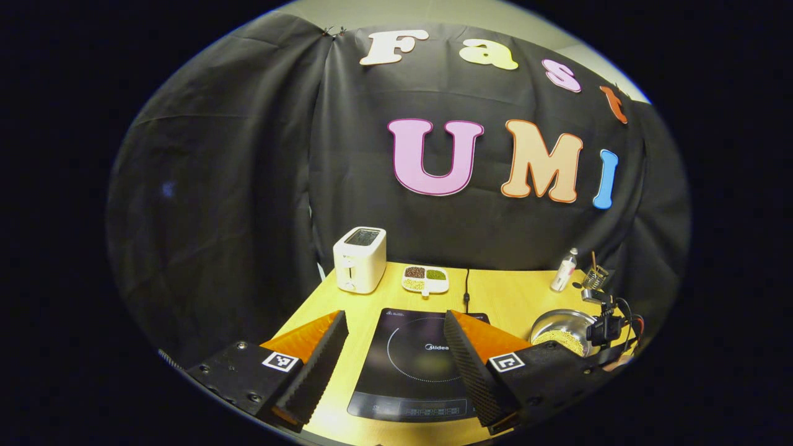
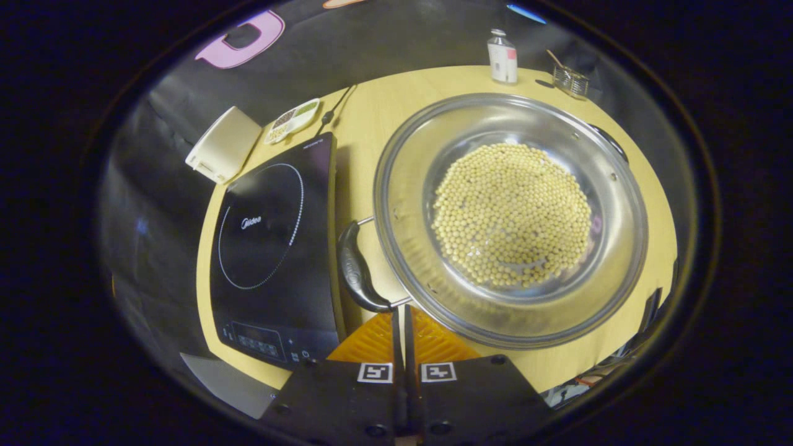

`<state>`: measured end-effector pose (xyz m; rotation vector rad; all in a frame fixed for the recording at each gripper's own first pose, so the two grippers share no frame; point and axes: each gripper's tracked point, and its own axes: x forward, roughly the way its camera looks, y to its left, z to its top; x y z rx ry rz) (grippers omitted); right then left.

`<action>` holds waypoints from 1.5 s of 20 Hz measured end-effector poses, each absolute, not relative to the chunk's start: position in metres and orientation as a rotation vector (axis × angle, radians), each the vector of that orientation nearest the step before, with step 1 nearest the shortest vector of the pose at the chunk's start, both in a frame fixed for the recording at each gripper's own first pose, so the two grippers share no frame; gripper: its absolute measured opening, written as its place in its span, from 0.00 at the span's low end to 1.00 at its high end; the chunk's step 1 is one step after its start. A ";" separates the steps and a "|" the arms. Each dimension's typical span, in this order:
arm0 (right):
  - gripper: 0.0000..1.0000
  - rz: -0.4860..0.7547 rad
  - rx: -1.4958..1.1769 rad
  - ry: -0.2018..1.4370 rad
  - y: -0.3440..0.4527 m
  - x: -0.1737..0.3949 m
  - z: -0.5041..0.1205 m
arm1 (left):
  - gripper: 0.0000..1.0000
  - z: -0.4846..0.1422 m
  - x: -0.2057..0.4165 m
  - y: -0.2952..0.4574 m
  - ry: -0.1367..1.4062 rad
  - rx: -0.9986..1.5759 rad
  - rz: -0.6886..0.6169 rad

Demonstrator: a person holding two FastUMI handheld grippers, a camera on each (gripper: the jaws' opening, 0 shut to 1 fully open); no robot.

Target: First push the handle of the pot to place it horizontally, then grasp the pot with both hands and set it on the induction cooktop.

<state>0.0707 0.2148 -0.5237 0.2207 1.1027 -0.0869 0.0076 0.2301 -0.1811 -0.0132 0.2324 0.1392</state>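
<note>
The right gripper (image 2: 401, 316) has its fingers closed together, holding nothing, tips just below the pot (image 2: 511, 217) handle (image 2: 358, 269), probably to push it. The left gripper (image 1: 393, 347) waits wide open and empty above the cooktop (image 1: 415, 365), the pot to its right.
</note>
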 end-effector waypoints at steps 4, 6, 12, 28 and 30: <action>0.02 -0.117 0.244 1.080 0.227 0.094 -0.525 | 0.96 -0.192 0.018 0.230 0.255 -0.049 0.104; 0.03 -0.127 0.260 1.065 0.230 0.104 -0.525 | 0.95 -0.195 0.021 0.231 0.264 -0.053 0.094; 0.02 -0.086 0.288 1.088 0.235 0.103 -0.521 | 0.96 -0.194 0.021 0.227 0.265 -0.017 0.107; 0.35 0.133 0.402 1.114 0.110 0.037 -0.442 | 0.95 -0.238 0.031 0.093 0.430 -0.008 0.050; 0.26 0.125 0.413 1.128 0.080 0.036 -0.440 | 0.92 -0.253 0.034 0.076 0.477 -0.036 0.029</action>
